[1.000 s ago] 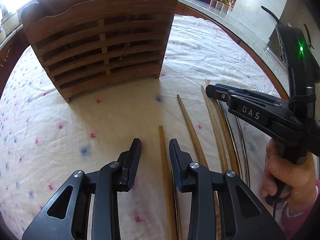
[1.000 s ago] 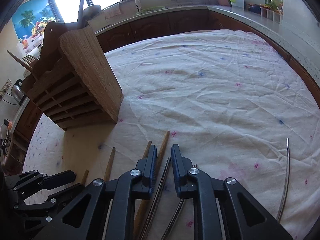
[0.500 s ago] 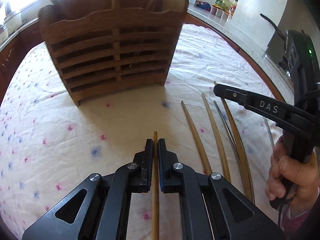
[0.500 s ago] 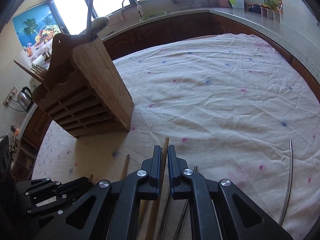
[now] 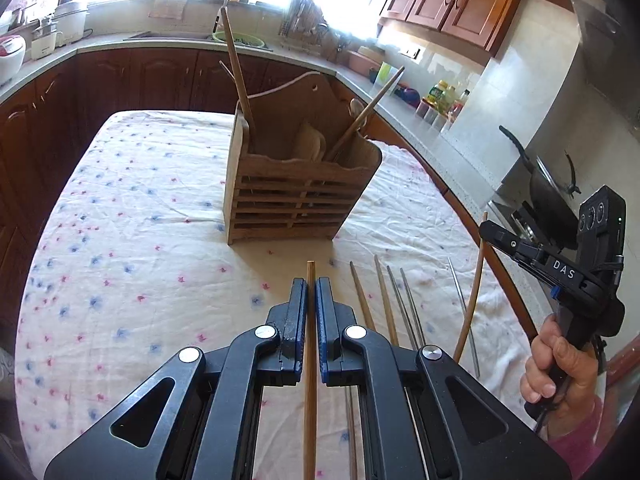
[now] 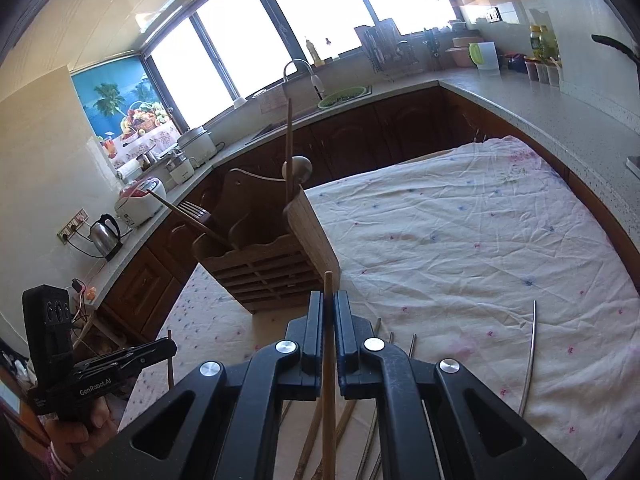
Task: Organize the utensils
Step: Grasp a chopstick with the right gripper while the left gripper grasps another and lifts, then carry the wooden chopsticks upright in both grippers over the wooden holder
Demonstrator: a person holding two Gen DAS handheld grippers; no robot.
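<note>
1. Between the closed fingers of the left gripper (image 5: 311, 282): one wooden chopstick (image 5: 310, 360), clamped, tip poking out past the fingertips toward the holder.
2. Between the closed fingers of the right gripper (image 6: 328, 300): a second wooden chopstick (image 6: 329, 360), clamped likewise, raised off the cloth and standing steeply in the left view.
3. Beyond both, at mid-table: a slatted wooden utensil holder (image 5: 296, 196), upright on the flowered tablecloth (image 5: 132, 248); three long wooden handles leaning out of it, plus a few spoon heads, number hard to tell.
4. Near right of the left gripper, flat on the cloth: two more wooden chopsticks (image 5: 362, 296) side by side, then two metal chopsticks (image 5: 402, 304) just beside them, then one lone metal chopstick (image 5: 464, 312) farther right, well apart.
5. Open cloth between gripper tips and holder.
6. Around the far and right edges: a kitchen counter (image 6: 500, 100) with a kettle (image 6: 105, 236), a rice cooker (image 6: 140, 200) and jars.
</note>
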